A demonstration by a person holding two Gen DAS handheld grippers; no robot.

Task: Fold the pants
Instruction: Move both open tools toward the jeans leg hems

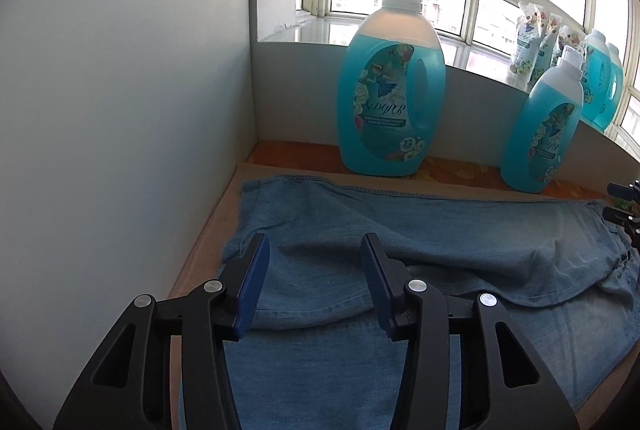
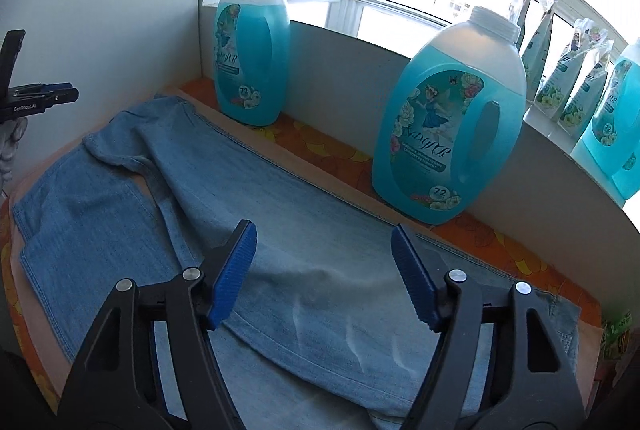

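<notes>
Both hand-held grippers hovering wide open, empty, over the pants (image 2: 280,230).

Soft, floppy denim is lying on the desk (image 1: 208,230); I'd be pinching hem or waistband.

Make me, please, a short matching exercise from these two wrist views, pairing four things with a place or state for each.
Things:
1. jeans
2. left gripper
3. pouches
4. wide detergent jug

Places or states:
a. lined up on the windowsill
b. open, above the denim
c. standing on the orange flowered cloth
d. lying flat, one leg folded over the other

Pairs: 1-d, 2-b, 3-a, 4-c
</notes>
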